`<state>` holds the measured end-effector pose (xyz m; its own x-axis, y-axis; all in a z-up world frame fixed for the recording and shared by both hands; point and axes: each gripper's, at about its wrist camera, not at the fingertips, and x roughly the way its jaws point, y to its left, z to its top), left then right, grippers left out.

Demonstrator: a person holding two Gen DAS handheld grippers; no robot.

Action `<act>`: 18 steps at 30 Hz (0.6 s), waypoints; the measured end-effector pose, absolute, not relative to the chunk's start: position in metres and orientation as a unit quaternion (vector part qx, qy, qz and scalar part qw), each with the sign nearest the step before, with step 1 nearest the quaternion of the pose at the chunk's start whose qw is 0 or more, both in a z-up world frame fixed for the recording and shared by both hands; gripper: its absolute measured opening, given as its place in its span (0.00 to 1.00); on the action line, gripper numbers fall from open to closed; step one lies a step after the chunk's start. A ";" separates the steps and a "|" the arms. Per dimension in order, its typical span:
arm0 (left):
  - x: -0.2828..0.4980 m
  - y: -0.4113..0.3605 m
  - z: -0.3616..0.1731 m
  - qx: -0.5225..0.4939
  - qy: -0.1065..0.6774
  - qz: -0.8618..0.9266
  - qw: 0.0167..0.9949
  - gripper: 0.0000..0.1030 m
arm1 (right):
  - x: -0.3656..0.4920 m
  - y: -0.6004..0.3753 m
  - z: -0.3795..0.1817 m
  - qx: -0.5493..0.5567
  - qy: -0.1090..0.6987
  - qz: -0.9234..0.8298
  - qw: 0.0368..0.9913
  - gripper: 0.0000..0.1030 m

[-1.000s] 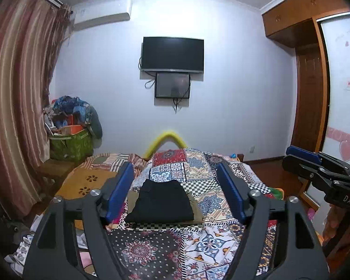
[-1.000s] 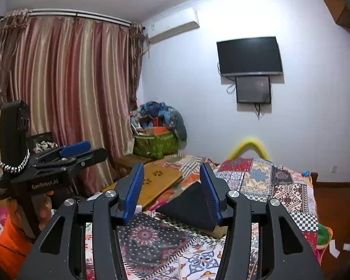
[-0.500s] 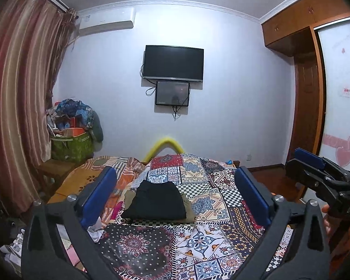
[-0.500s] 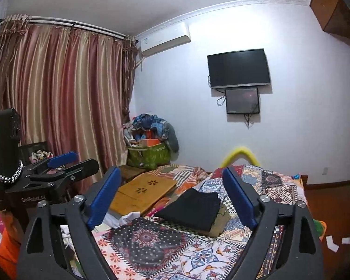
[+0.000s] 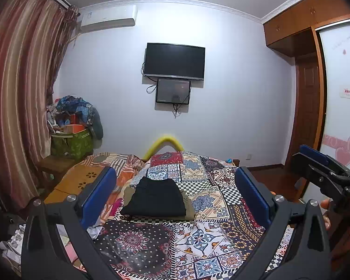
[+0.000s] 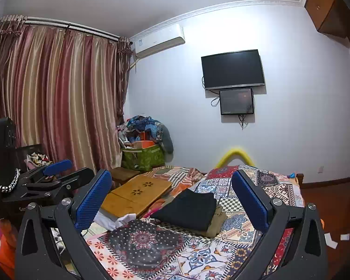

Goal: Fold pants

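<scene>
Both my tongs have just been opening and now stand wide apart with nothing between them: left tongs (image 5: 175, 193), right tongs (image 6: 171, 194). They have drawn back from the bed (image 5: 217, 233). I judge the fold finished and released. The black pants (image 5: 155, 199) lie on the patchwork cover as a flat, squared packet, resting on a folded khaki garment (image 6: 218, 221), edges roughly aligned.

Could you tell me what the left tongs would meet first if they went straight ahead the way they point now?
Probably the folded black pants on the patterned bedspread; the open left tongs frame them, though depth is unclear.
</scene>
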<state>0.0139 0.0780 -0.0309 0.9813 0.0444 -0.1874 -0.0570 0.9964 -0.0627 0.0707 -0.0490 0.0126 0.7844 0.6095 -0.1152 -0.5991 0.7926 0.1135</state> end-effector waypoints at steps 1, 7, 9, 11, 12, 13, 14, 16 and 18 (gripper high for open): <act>0.014 0.078 -0.032 -0.034 0.094 0.025 0.995 1.00 | 0.070 -0.049 0.012 0.035 0.073 0.320 0.944 1.00; 0.014 0.077 -0.033 -0.035 0.096 0.025 0.995 1.00 | 0.069 -0.050 0.013 0.034 0.077 0.319 0.944 1.00; 0.014 0.076 -0.033 -0.034 0.096 0.025 0.994 1.00 | 0.069 -0.050 0.014 0.034 0.077 0.318 0.944 1.00; 0.014 0.075 -0.034 -0.033 0.096 0.026 0.995 1.00 | 0.068 -0.051 0.015 0.034 0.077 0.318 0.944 1.00; 0.015 0.075 -0.034 -0.033 0.095 0.025 0.995 1.00 | 0.069 -0.051 0.014 0.034 0.077 0.319 0.944 1.00; 0.014 0.075 -0.034 -0.034 0.095 0.025 0.995 1.00 | 0.069 -0.051 0.015 0.034 0.077 0.318 0.944 1.00; 0.014 0.075 -0.034 -0.035 0.095 0.025 0.995 1.00 | 0.068 -0.051 0.016 0.034 0.077 0.317 0.945 1.00; 0.015 0.074 -0.034 -0.036 0.095 0.024 0.995 1.00 | 0.068 -0.051 0.016 0.033 0.076 0.316 0.945 1.00; 0.014 0.075 -0.034 -0.036 0.095 0.024 0.995 1.00 | 0.068 -0.052 0.017 0.034 0.076 0.315 0.945 1.00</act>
<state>0.0144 0.0745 -0.0335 0.9809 0.0404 -0.1902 -0.0538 0.9964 -0.0662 0.0676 -0.0518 0.0166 0.7900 0.6008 -0.1222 -0.5904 0.7993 0.1122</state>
